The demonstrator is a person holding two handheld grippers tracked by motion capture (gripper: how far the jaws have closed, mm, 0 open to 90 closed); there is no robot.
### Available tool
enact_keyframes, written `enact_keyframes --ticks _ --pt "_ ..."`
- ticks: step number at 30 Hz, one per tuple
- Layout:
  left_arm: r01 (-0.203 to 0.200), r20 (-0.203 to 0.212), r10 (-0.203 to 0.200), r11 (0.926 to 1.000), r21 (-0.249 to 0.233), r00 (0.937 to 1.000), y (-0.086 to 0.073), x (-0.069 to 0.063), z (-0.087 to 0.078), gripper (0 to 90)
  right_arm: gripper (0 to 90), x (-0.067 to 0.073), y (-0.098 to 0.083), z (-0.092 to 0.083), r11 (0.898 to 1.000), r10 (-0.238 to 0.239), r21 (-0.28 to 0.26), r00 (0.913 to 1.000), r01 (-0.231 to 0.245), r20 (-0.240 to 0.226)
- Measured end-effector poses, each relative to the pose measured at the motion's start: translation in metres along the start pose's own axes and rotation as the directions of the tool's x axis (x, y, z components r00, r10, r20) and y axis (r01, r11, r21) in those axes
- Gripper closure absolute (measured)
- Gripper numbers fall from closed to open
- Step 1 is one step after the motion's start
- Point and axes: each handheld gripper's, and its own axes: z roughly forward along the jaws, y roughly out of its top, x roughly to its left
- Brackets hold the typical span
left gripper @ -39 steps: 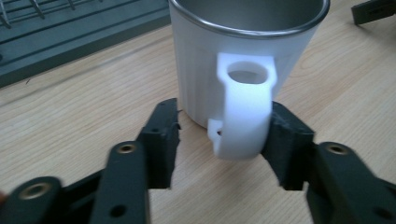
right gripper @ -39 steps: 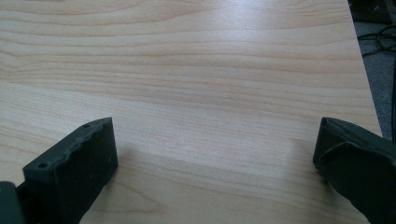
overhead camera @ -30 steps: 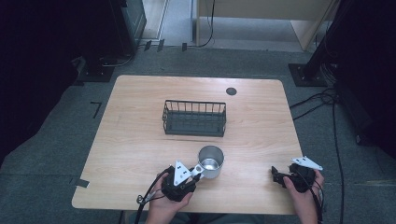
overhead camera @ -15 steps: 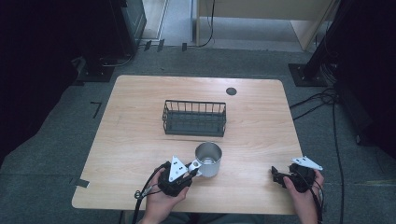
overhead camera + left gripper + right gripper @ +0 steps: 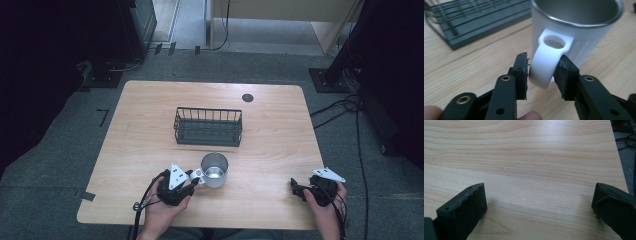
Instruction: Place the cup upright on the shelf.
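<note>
**Left claw loosens on the mug handle**

Left claw [image 5: 541, 75] sits at the near-left part of the table [image 5: 140, 150], its jaws on either side of the white handle [image 5: 546, 65] of the mug [image 5: 214, 170]. They've just been opening: a sliver of gap shows at the left pad, the right pad sits right against the handle or very nearly, so the grip looks released rather than clenched, with the handle between them. The mug stands upright on the table, near the front edge, just right of that claw and a little nearer than the basket [image 5: 208, 126].

Over on the near-right corner, the right claw [image 5: 300, 190] rests in the person's hand, jaws spread wide over bare wood, holding nothing.

Around them: the black wire basket stands at the table's middle, open-topped and empty. A small dark round cap [image 5: 247, 97] sits in the far tabletop. Nothing lies between mug and basket.

Materials: pale wood-grain table, matte white mug with shiny metal lining, ridged black rubbery pads [image 5: 522, 72].
</note>
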Motion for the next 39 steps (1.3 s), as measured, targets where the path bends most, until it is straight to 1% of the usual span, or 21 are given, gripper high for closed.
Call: enact_keyframes --ticks 1,3,7,10,13,14,15,16,17,18,19,23,28,29,31,32,33,35,36,37,39 --pt "0.000 0.000 0.000 1.0000 0.000 1.0000 0.000 0.000 0.000 63.7 0.0 0.000 0.000 0.000 1.000 0.000 0.000 1.0000 0.000 0.000" --pt "0.023 -0.030 -0.023 0.9997 0.000 0.9993 0.000 0.008 -0.002 64.0 0.0 0.000 0.000 0.000 1.000 0.000 0.000 1.0000 0.000 0.000" --pt "0.028 -0.041 -0.028 0.9996 -0.005 0.9988 0.001 0.011 -0.001 67.0 0.0 0.000 0.000 0.000 1.000 0.000 0.000 1.0000 0.000 0.000" --pt "0.023 -0.050 -0.023 0.9997 -0.002 0.9985 0.002 0.010 0.004 66.4 0.0 0.000 0.000 0.000 1.000 0.000 0.000 1.0000 0.000 0.001" --pt "0.014 -0.070 -0.014 0.9999 0.006 0.9975 0.003 0.004 0.012 66.5 0.0 0.000 0.000 0.000 1.000 0.000 0.000 1.0000 0.000 0.000" --pt "0.010 -0.091 -0.010 0.9999 0.003 0.9958 0.003 0.002 0.014 66.5 0.0 0.000 0.000 0.000 1.000 0.000 0.000 1.0000 0.000 0.001" --pt "0.021 -0.105 -0.021 0.9997 -0.009 0.9942 0.003 0.001 0.015 69.8 0.0 0.000 0.000 0.000 1.000 0.000 0.000 1.0000 0.000 0.001" --pt "0.036 -0.130 -0.039 0.9990 -0.027 0.9908 0.004 0.001 0.016 70.6 0.0 0.000 0.000 0.000 1.000 0.000 0.000 1.0000 0.000 0.000" --pt "0.038 -0.141 -0.043 0.9987 -0.033 0.9891 0.005 0.000 0.018 71.6 0.0 0.000 0.000 0.000 1.000 0.000 0.000 1.0000 0.000 0.000" --pt "0.038 -0.141 -0.043 0.9987 -0.033 0.9891 0.005 0.000 0.018 72.3 0.0 0.000 0.000 0.000 1.000 0.000 0.000 1.0000 0.000 0.000" --pt "0.029 -0.169 -0.036 0.9985 -0.046 0.9849 0.005 -0.002 0.020 73.5 0.0 0.000 0.000 0.000 1.000 0.000 0.000 1.0000 0.000 0.000" --pt "0.019 -0.187 -0.032 0.9973 -0.071 0.9818 0.005 -0.003 0.021 76.4 0.0 0.000 0.000 0.000 1.000 0.000 0.000 1.0000 0.000 0.000" --pt "0.009 -0.223 -0.035 0.9932 -0.116 0.9742 0.006 -0.002 0.019 80.0 0.0 0.000 0.000 0.000 1.000 0.000 0.000 1.0000 0.000 0.000" --pt "0.006 -0.222 -0.033 0.9929 -0.119 0.9745 0.006 -0.001 0.018 80.1 0.0 0.000 0.000 0.000 1.000 0.000 0.000 1.0000 0.000 0.000" --pt "0.005 -0.194 -0.027 0.9932 -0.116 0.9806 0.005 0.001 0.017 79.6 0.0 0.000 0.000 0.000 1.000 0.001 0.000 1.0000 -0.001 0.000" --pt "0.015 -0.141 -0.030 0.9943 -0.105 0.9895 0.003 0.006 0.016 76.8 0.0 0.000 0.000 0.000 1.000 0.000 0.000 1.0000 0.000 0.000" --pt "0.015 -0.141 -0.030 0.9943 -0.105 0.9895 0.003 0.006 0.016 75.0 0.0 0.000 0.000 0.000 1.000 0.000 0.000 1.0000 0.000 0.000" --pt "0.017 -0.114 -0.027 0.9964 -0.083 0.9931 0.000 0.009 0.015 73.9 0.0 0.000 0.000 0.000 1.000 0.000 0.000 1.0000 0.000 0.000" --pt "0.015 -0.077 -0.022 0.9964 -0.083 0.9968 -0.003 0.011 0.011 71.3 0.0 0.000 0.000 0.000 1.000 0.000 0.000 1.0000 0.000 0.000" --pt "0.015 -0.077 -0.022 0.9964 -0.083 0.9968 -0.003 0.011 0.011 69.7 0.0 0.000 0.000 0.000 1.000 0.000 0.000 1.0000 0.000 0.000" --pt "0.008 -0.031 -0.010 0.9963 -0.085 0.9995 -0.003 0.012 0.009 67.9 0.0 0.000 0.000 0.000 1.000 0.001 0.000 1.0000 -0.001 0.000"
